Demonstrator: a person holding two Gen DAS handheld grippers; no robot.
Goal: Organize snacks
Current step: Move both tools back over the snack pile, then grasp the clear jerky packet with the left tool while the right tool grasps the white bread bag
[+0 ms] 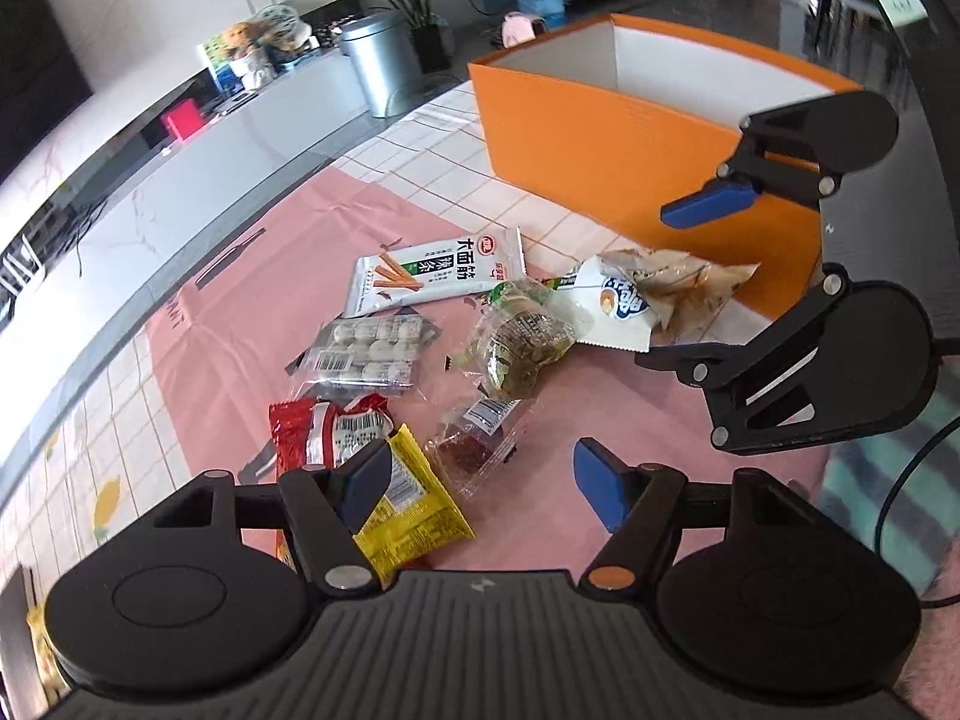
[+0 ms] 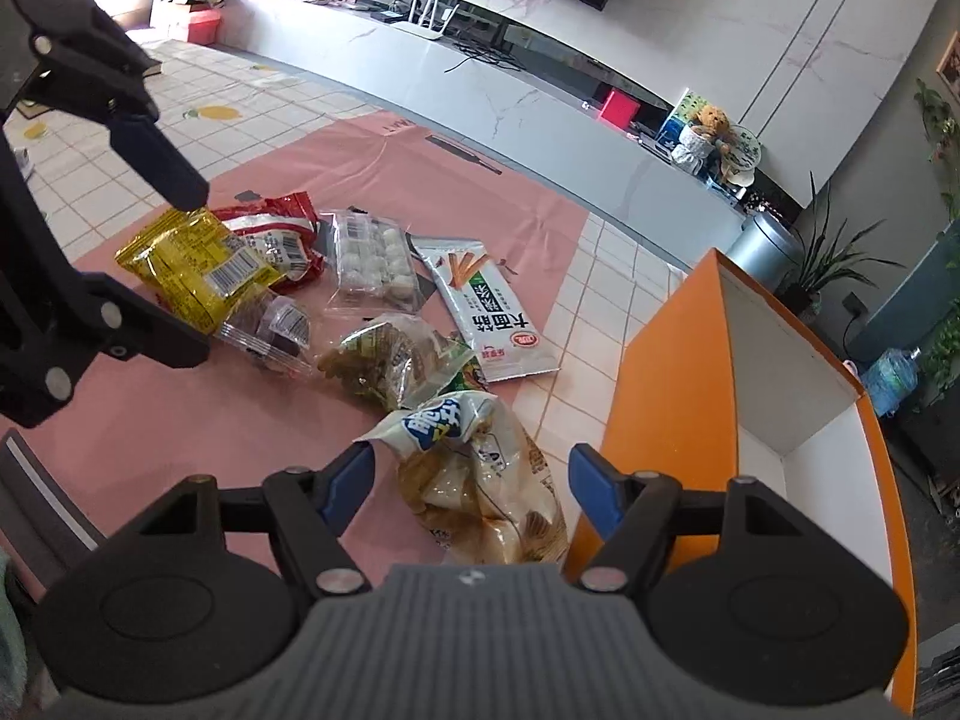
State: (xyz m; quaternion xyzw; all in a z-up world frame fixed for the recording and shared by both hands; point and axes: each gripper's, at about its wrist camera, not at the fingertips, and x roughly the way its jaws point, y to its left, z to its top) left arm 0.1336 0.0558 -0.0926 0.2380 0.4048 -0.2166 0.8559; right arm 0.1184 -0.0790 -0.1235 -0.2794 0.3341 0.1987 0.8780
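Snacks lie loose in a small heap on the pink cloth of the table (image 1: 198,360), none of them in the box. Nearest the left gripper (image 1: 480,483) is a crinkled yellow foil packet (image 1: 414,516) with a barcode label, its corner under the left blue finger, and beside it a clear soft wrapper with a dark red-brown sweet (image 1: 474,450). The left fingers stand wide apart over these two and hold nothing. Just past them lie a shiny red packet (image 1: 318,426), a clear tray pack of small white balls (image 1: 366,354) and a transparent bag of green-brown pickled food (image 1: 516,348). Farther on is a flat white sachet printed with orange sticks (image 1: 438,270). The right gripper (image 2: 471,483) hangs over a crumpled white and beige bag with blue lettering (image 2: 480,480); its fingers are open on either side of the bag, not pressing it, and grip nothing. That bag lies just beside the near wall of the orange box (image 1: 600,138), a tall stiff cardboard box, white inside. The cloth beyond the pink patch is a white tile-pattern print with lemons. Well behind the table run a long white marble-look counter (image 2: 540,90), a grey metal bin (image 1: 378,60) and a potted plant (image 1: 420,12)
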